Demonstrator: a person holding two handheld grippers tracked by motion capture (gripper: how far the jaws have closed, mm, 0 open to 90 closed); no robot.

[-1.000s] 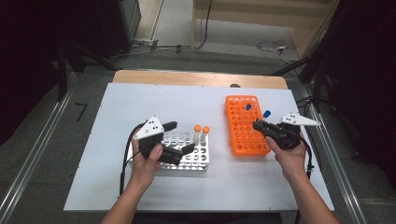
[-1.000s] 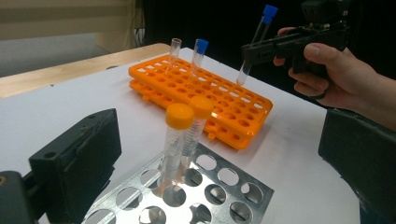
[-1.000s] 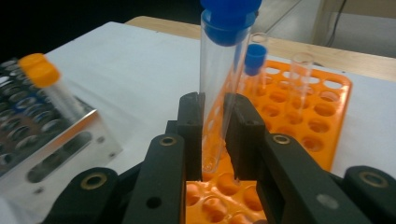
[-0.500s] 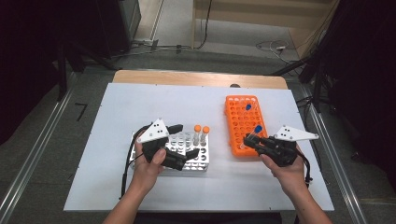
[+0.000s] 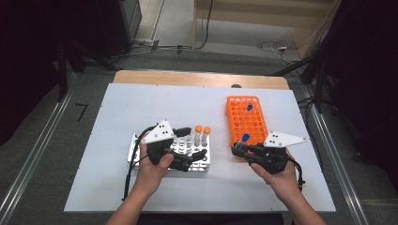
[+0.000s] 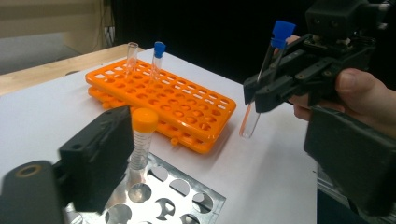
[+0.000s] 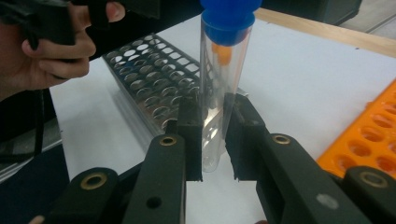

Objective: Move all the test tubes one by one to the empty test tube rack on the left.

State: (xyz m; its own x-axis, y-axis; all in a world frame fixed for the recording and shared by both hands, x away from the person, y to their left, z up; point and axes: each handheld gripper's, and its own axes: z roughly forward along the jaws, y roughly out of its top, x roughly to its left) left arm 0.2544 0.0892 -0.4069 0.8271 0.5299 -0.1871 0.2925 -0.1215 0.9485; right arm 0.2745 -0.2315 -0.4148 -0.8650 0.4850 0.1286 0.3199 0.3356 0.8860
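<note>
My right gripper (image 5: 240,149) is shut on a clear tube with a blue cap (image 5: 245,137), held upright above the white table off the near end of the orange rack (image 5: 248,123). From behind the right gripper (image 7: 217,140), the tube (image 7: 219,84) sits clamped between both pads. My left gripper (image 5: 195,142) lies over the metal rack (image 5: 202,165), its jaws wide and just closing a little. An orange-capped tube (image 6: 142,135) stands between them by one jaw, not pressed. A second orange-capped tube (image 5: 207,131) stands beside it.
The orange rack (image 6: 177,102) holds a blue-capped tube (image 6: 159,56) and an uncapped one (image 6: 130,56) at its far end. The white table top (image 5: 141,103) ends in a wooden strip (image 5: 197,78) at the back. Dark floor and rails lie around it.
My right gripper has carried the blue-capped tube left and toward the person, from beside the orange rack to its near end. The left hand has hardly moved; its jaws narrowed slightly.
</note>
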